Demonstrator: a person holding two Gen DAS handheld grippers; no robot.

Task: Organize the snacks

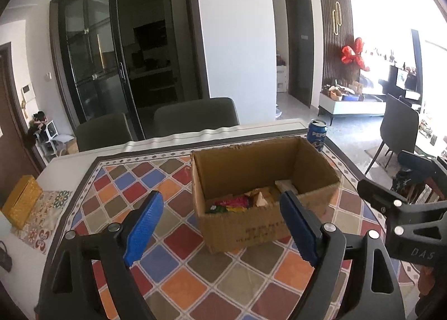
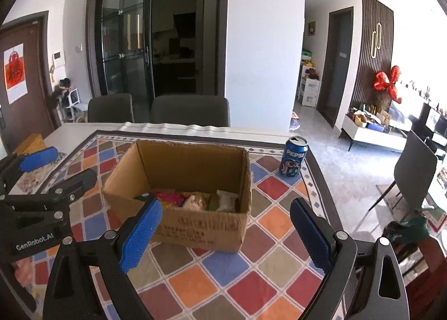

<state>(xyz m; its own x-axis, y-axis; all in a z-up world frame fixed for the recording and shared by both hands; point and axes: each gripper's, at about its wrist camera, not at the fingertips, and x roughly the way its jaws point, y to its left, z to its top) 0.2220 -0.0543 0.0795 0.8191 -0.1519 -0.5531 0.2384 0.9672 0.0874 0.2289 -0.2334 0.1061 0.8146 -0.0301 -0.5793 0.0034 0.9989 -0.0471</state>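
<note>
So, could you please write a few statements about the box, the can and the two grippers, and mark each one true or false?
1. The cardboard box is open at the top and has snack packets inside. True.
2. The Pepsi can stands inside the box. False: it stands upright on the tablecloth, apart from the box, near the table's far corner.
3. The left gripper holds a snack. False: its fingers are spread with nothing between them.
4. The right gripper is open and empty. True.
5. Two chairs stand behind the far side of the table. True.
</note>
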